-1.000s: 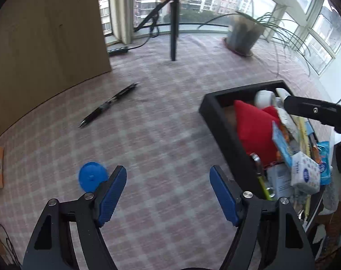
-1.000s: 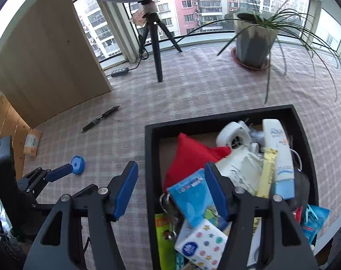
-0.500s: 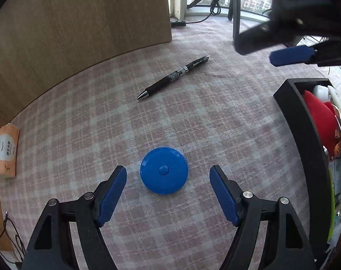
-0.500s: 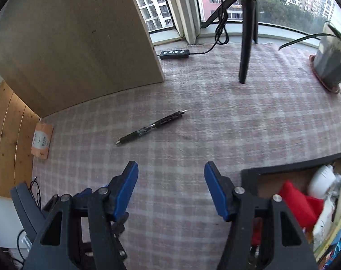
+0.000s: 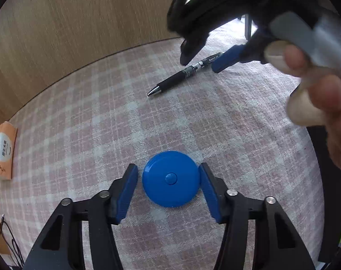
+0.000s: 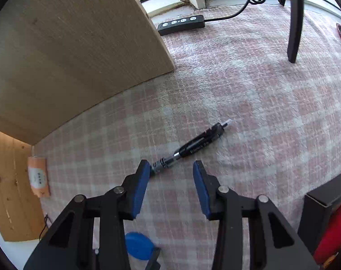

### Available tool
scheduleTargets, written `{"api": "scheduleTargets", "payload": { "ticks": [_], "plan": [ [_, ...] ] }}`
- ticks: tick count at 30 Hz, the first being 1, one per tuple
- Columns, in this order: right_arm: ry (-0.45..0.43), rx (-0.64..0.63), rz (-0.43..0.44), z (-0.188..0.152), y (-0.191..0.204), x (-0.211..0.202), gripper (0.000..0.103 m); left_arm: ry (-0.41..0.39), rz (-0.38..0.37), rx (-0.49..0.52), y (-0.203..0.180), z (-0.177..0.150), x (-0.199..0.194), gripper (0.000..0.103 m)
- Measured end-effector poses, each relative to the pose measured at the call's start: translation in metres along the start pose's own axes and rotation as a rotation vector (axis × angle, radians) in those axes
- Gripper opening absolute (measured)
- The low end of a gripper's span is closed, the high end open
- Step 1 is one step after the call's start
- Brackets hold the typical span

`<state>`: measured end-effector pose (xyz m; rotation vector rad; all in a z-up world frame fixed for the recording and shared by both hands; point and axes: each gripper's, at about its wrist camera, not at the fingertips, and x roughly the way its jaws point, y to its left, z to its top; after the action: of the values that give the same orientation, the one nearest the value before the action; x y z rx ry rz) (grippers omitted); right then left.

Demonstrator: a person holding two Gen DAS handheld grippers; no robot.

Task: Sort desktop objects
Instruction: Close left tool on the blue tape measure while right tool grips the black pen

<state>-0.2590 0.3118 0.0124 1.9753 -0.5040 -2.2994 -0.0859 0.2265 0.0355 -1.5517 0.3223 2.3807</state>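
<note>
A round blue disc lies flat on the checked cloth between the blue pads of my left gripper. The jaws stand close on either side of it, with a small gap at the left pad. The disc also shows low in the right wrist view. A black pen lies on the cloth; my right gripper is open just above it, with the left pad over the pen's tip end. The pen also shows in the left wrist view, with the right gripper's blue pad and a hand over it.
An orange tissue pack lies at the left edge by the wooden board. The black box with a red item stands at the right. A power strip and a tripod leg are at the back.
My left gripper moved onto the blue disc and its jaws narrowed around it. My right gripper swung away from the black box to the pen and came down over it.
</note>
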Motion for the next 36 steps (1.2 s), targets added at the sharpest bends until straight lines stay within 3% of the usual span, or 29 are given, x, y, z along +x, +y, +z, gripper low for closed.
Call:
{"api": "scheduleTargets", "payload": {
  "ticks": [7, 15, 20, 23, 25, 30, 36],
  "plan": [
    [-0.021, -0.059, -0.066, 0.004, 0.023, 0.007, 0.033, -0.023, 0.032, -0.020, 0.018, -0.010, -0.004, 0.048],
    [-0.011, -0.158, -0.129, 0.006, 0.046, 0.014, 0.032, -0.009, 0.057, -0.117, 0.058, -0.021, -0.006, 0.048],
    [0.031, -0.117, -0.131, 0.016, 0.053, 0.018, 0.034, -0.003, 0.055, -0.150, 0.068, -0.025, -0.006, 0.048],
    [0.021, -0.218, -0.187, 0.011, 0.071, 0.022, 0.034, -0.006, 0.057, -0.162, 0.071, -0.028, -0.007, 0.048],
    [0.019, -0.299, -0.212, 0.002, 0.083, 0.024, 0.028, -0.005, 0.061, -0.180, 0.076, -0.031, -0.007, 0.048],
    [0.013, -0.401, -0.179, -0.026, 0.086, 0.020, 0.013, -0.010, 0.065, -0.249, 0.093, -0.039, -0.009, 0.048],
    [-0.010, -0.411, -0.086, -0.067, 0.058, 0.005, 0.012, -0.020, 0.062, -0.297, 0.103, -0.052, -0.013, 0.048]
  ]
}}
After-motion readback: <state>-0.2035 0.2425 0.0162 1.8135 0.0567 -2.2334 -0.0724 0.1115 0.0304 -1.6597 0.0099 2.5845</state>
